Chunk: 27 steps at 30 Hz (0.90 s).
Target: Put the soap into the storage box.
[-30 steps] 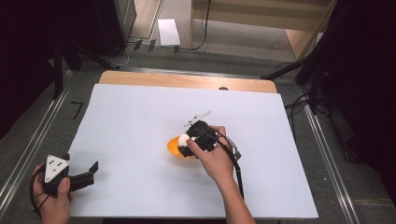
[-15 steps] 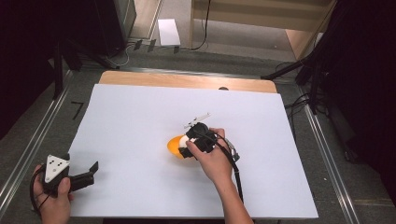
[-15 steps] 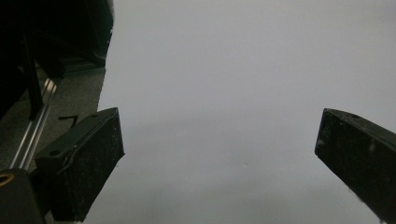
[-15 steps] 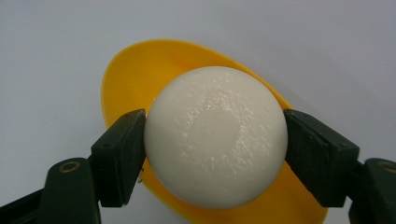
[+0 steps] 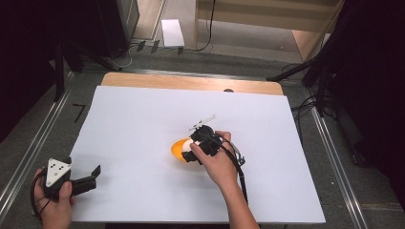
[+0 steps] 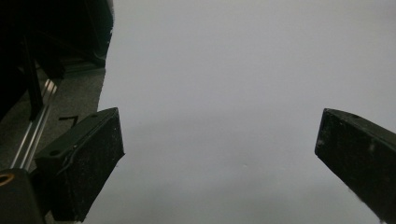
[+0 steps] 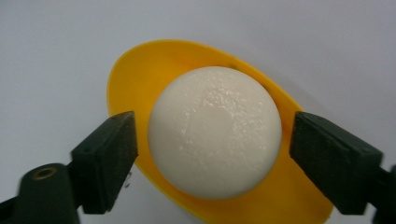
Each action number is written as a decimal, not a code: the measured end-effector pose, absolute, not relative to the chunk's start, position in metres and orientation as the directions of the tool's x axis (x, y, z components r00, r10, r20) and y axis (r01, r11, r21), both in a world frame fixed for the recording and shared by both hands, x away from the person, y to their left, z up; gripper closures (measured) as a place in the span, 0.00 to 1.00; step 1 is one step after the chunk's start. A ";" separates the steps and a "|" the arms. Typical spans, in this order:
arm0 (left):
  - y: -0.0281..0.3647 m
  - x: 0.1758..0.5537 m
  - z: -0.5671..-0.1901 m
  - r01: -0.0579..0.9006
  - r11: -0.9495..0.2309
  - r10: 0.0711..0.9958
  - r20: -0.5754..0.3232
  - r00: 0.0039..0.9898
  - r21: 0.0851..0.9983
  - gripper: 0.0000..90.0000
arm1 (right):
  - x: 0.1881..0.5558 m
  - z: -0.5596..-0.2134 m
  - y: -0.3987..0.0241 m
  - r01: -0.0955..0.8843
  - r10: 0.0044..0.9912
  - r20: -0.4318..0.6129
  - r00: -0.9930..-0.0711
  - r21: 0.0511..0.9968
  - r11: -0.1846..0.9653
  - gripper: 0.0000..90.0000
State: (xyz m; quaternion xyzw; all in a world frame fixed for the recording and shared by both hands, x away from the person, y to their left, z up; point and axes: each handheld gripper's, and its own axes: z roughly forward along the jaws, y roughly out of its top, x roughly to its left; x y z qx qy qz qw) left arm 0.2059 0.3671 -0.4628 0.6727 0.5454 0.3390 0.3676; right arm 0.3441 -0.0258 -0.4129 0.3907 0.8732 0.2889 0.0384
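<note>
A white ball [image 7: 215,133] rests in a shallow yellow dish [image 7: 135,79] on the white sheet. My right gripper [image 7: 215,123] points down over it with a black pad on each side of the ball. Its jaws have just been opening, and a thin gap shows between each pad and the ball. In the high view the right gripper [image 5: 192,150] stands mid-table over the dish [image 5: 175,149] and the ball [image 5: 186,147]. My left gripper [image 5: 95,172] lies at the sheet's front left corner. Its jaws [image 6: 219,126] are spread wide over bare sheet.
A large white sheet [image 5: 143,114] covers the tabletop, with a strip of wood [image 5: 191,82] showing at the far edge. Metal rails [image 5: 33,148] run along both sides. A cable [image 5: 241,174] trails from the right gripper along the forearm.
</note>
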 end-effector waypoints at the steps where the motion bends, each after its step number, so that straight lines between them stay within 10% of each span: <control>1: 0.367 0.206 -0.463 0.486 -0.136 0.983 0.056 0.176 0.863 0.01 | 0.344 -0.412 -0.027 0.663 0.708 0.161 -0.688 0.537 0.522 0.15; 27: 0.367 0.206 -0.463 0.490 -0.143 0.983 0.064 0.174 0.860 0.01 | 0.332 -0.397 -0.108 0.670 0.761 0.201 -0.617 0.641 0.374 0.03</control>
